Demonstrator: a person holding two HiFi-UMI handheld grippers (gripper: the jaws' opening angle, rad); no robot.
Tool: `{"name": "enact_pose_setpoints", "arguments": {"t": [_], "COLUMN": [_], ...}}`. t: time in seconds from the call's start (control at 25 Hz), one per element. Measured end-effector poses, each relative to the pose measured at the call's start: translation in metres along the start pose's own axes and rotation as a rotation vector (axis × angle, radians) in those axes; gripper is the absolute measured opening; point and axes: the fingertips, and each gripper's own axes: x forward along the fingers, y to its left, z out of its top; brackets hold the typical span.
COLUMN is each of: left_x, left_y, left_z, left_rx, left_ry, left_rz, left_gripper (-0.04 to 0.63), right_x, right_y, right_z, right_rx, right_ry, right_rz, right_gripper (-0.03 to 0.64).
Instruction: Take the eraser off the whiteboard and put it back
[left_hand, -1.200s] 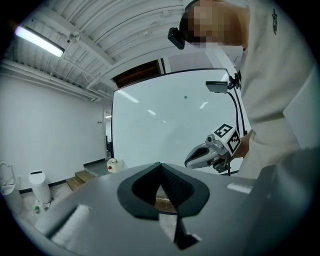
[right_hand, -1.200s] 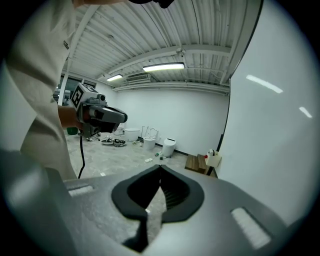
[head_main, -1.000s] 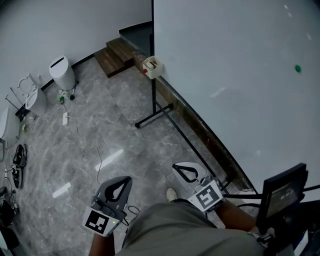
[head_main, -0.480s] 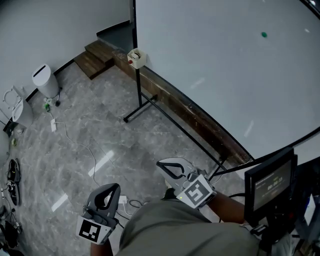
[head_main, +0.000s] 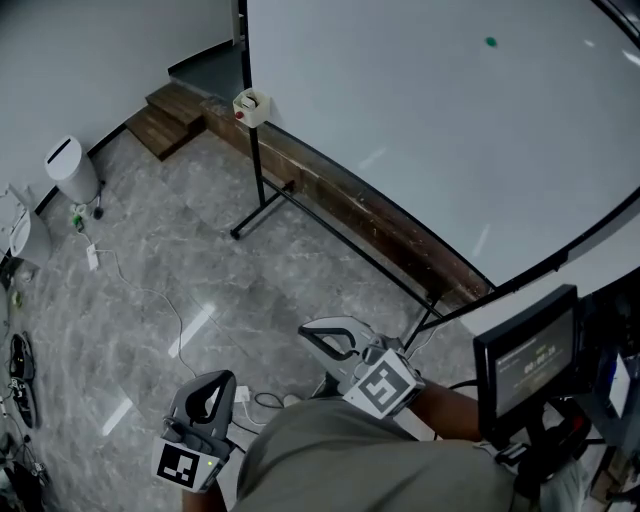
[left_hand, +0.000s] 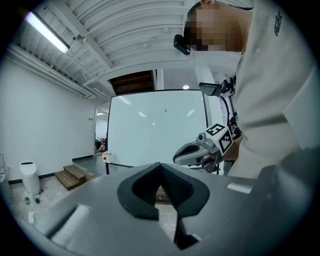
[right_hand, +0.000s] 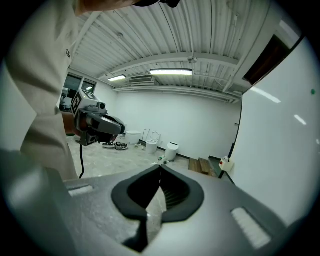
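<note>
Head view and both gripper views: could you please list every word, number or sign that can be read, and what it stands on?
Nothing can be read.
Screen: pale lines of text, too small and blurred.
Cube on left gripper and cube on right gripper: square code patterns only, no letters.
Whiteboard: no writing, just a green dot.
Shirt: small print, blurred.

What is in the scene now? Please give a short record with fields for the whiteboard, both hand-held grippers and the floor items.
whiteboard: large, white, on a black stand
mark on board: small green dot near the top
box: small, pale, with a red spot, at the board's left edge
left hand-held gripper: shut, empty
right hand-held gripper: shut, empty
floor: white bin, wooden steps
eraser: cannot be made out
</note>
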Motion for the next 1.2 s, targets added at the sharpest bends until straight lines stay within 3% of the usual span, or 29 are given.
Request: {"name": "enact_pose_setpoints", "arguments": {"t": [0.44, 0.92, 1.2], "left_x": [0.007, -0.021, 0.031], "left_y": [0.000, -0.016, 0.016], "left_z": [-0.005, -0.013, -0.008], "left_rx": [-0.008, 0.000, -0.011], "left_ry": [0.006, 0.000, 0.026], "left_rz": [-0.013, -0.029, -0.021], "left_gripper": [0.003, 0.003, 0.003], "right_x": [0.002, -0.010, 0.016], "right_y": [0.001, 0.034, -0.019], "right_z": [0.002, 0.006, -0.002], "right_rx": [0.001, -0.018, -0.004], "right_ry": [-0.014, 0.019, 0.017], "right_rz": [0.000, -0.009, 0.023], "right_gripper": [0.003, 0.003, 0.003]}}
